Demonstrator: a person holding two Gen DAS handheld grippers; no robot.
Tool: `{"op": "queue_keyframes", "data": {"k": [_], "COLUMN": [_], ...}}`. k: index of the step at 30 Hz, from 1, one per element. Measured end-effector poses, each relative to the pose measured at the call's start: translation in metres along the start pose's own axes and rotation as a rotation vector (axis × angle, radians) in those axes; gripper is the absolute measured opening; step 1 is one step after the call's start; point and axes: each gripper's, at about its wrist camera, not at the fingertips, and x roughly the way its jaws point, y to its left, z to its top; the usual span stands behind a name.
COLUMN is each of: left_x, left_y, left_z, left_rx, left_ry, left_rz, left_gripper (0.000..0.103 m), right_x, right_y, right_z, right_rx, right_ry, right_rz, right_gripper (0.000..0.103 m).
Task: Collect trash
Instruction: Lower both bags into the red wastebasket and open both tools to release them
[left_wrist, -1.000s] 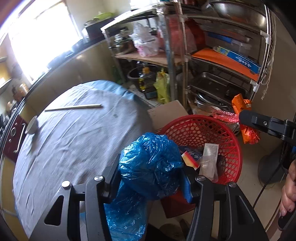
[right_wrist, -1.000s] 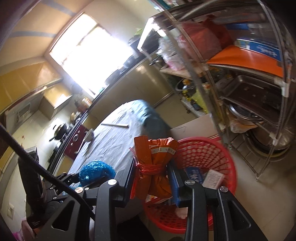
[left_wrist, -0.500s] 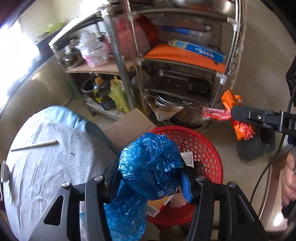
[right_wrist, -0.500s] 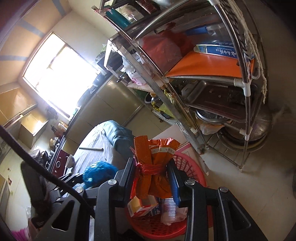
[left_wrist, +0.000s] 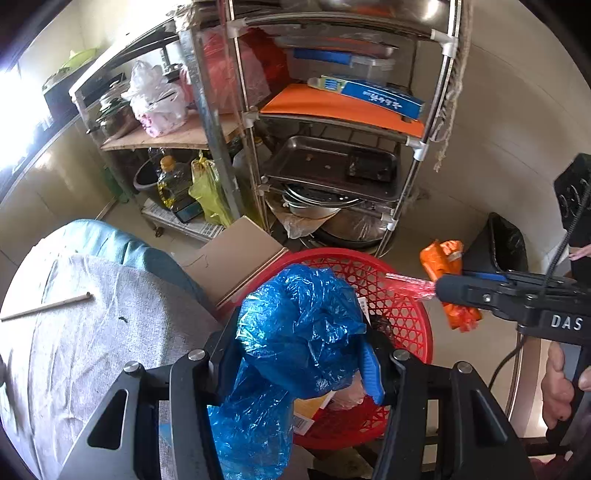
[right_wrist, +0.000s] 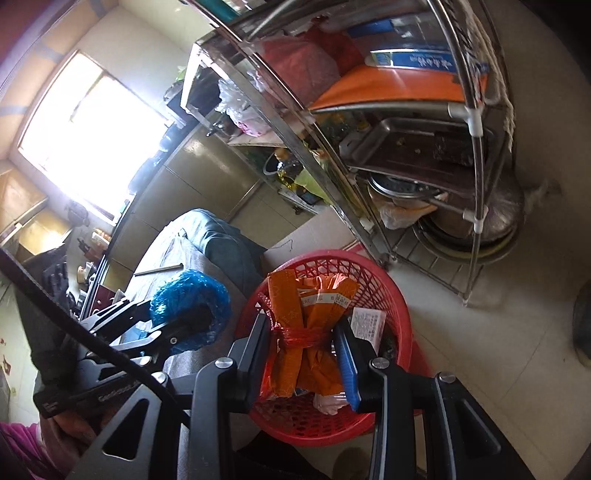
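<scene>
Trash is hanging in both tongs, right over the red basket, which makes sense since that's where it's going. The left gripper is pinching a crumpled blue plastic bag, the basket sitting just beyond and below its tips. The right gripper is clamping an orange wrapper bundle directly above the basket's opening, so letting go should drop it in.

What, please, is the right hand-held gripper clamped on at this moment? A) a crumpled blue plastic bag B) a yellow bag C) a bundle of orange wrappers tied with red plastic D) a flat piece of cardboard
C: in the right wrist view the right hand-held gripper pinches the bundle of orange wrappers above the red basket; the blue plastic bag sits in the left hand-held gripper.
</scene>
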Motion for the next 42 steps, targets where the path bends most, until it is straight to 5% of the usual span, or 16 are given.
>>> {"op": "queue_keyframes", "data": {"k": [21,29,42], "left_x": [-0.003,-0.002,0.016], "left_y": [-0.005,0.012,0.043], "left_z": [0.000,0.007,-0.007], "left_rx": [-0.025,-0.134,-0.237], "left_ry": [0.029,-0.007,0.023], "left_rz": [0.038,0.012,-0.154], "left_gripper": [0.057,0.057,0.060], "right_x": [0.007,0.027,0.047], "right_y": [-0.012,-0.024,-0.015], "right_z": [-0.002,-0.013,-0.011], "right_rx": [0.036,0.044,0.005], "right_ry": [0.007,0.067,0.147], "right_rz": [0.067,0.082,0.081], "right_gripper": [0.037,0.037,0.037]}}
